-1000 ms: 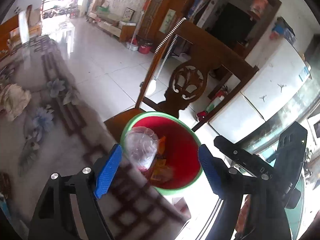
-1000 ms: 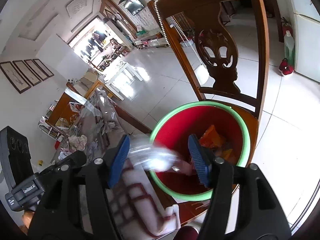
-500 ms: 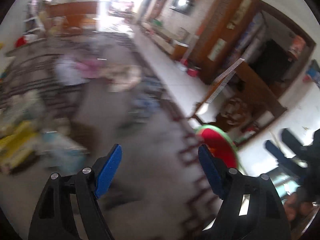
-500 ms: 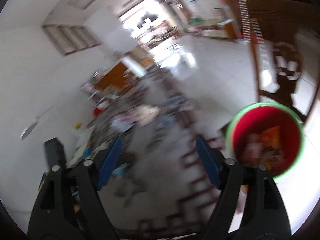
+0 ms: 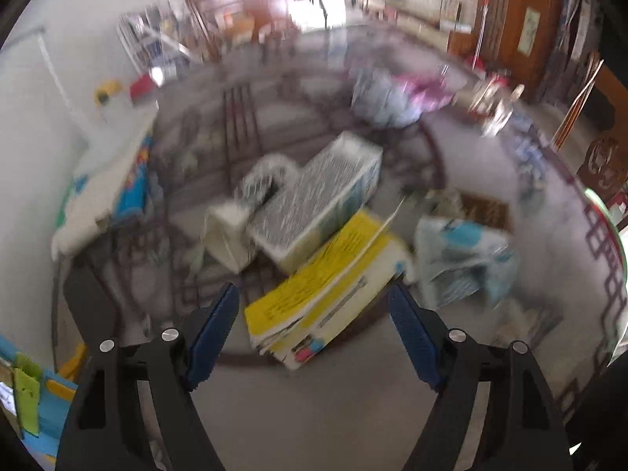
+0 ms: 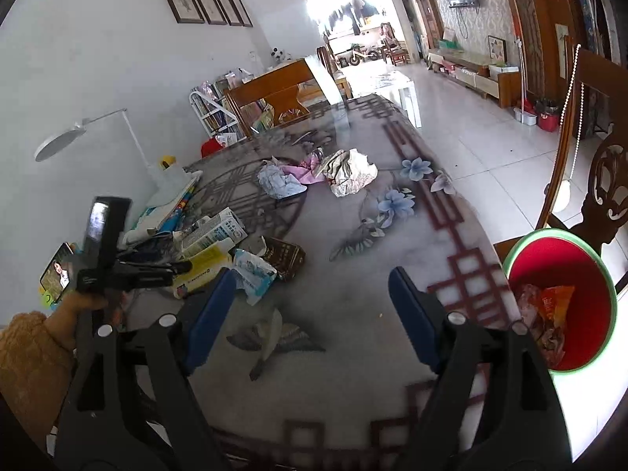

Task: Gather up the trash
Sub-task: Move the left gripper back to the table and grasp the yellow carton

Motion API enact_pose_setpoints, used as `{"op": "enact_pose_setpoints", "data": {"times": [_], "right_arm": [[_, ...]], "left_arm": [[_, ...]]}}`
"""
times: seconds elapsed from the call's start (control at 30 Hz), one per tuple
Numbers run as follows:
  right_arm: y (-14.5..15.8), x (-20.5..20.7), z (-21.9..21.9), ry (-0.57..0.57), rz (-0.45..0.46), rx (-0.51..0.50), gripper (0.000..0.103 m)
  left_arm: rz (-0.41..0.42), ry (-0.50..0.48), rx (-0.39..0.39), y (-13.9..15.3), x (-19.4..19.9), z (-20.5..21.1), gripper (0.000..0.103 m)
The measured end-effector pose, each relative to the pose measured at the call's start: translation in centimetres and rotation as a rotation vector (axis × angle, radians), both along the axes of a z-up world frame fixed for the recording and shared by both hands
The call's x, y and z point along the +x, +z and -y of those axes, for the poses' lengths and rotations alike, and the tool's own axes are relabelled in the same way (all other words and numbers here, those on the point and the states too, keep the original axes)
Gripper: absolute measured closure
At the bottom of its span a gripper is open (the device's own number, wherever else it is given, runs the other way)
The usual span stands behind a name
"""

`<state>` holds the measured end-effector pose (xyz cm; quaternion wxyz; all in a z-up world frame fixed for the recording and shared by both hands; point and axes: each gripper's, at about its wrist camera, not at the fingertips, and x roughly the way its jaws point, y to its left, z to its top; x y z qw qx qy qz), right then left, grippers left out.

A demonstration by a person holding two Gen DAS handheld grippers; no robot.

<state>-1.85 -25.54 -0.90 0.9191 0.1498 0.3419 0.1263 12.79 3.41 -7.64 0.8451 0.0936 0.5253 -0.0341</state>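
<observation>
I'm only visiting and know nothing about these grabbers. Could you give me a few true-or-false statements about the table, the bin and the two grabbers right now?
1. The red bucket with the green rim is empty. False: wrappers lie in it.
2. The right gripper is open and holds nothing. True.
3. The left gripper is clamped on the yellow box. False: it is open, and the box lies ahead of it.
4. Crumpled paper lies on the flower-patterned table. True.
</observation>
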Motion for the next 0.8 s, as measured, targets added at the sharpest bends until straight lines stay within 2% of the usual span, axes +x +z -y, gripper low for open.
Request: {"op": "enact_pose_setpoints", "data": {"times": [0.13, 0.23, 0.27, 0.37, 0.4, 0.47, 0.67, 0.77, 0.8], "right_arm": [[0.0, -0.3, 0.8, -0.018, -0.004, 0.029, 0.024], [0.0, -0.3, 1.0, -0.020, -0.003, 0.040, 0.024], [0.1, -0.3, 1.0, -0.019, -0.003, 0.039, 0.024], [0.1, -0.3, 1.0, -0.015, -0.006, 0.038, 0.022], [0.1, -0.3, 1.0, -0.013, -0.005, 0.039, 0.021], [0.1, -0.3, 1.0, -0.012, -0.006, 0.040, 0.021], [0.0, -0.1, 0.9, -0.013, -0.014, 0.038, 0.020], [-0.1, -0.1, 0.9, -0.016, -0.017, 0.039, 0.020], [-0.1, -0.1, 1.0, -0.017, -0.017, 0.040, 0.020]], "left_arm": [[-0.071, 0.003, 0.039, -2.6, 1.1, 0.4, 0.028], [-0.085, 0.013, 0.039, -3.3, 1.1, 0.6, 0.036], [-0.083, 0.015, 0.034, -3.3, 1.0, 0.6, 0.041], [-0.078, 0.016, 0.036, -2.6, -0.2, 0.5, 0.068], [-0.085, 0.013, 0.003, -2.2, -0.9, 0.2, 0.069], [-0.099, 0.008, -0.031, -1.8, -2.2, 0.0, 0.069], [-0.096, -0.036, -0.045, -1.1, -4.1, 0.4, 0.065], [-0.084, -0.048, -0.029, -1.0, -3.4, 1.0, 0.045], [-0.088, -0.061, -0.029, -1.1, -3.0, 1.5, 0.041]]}}
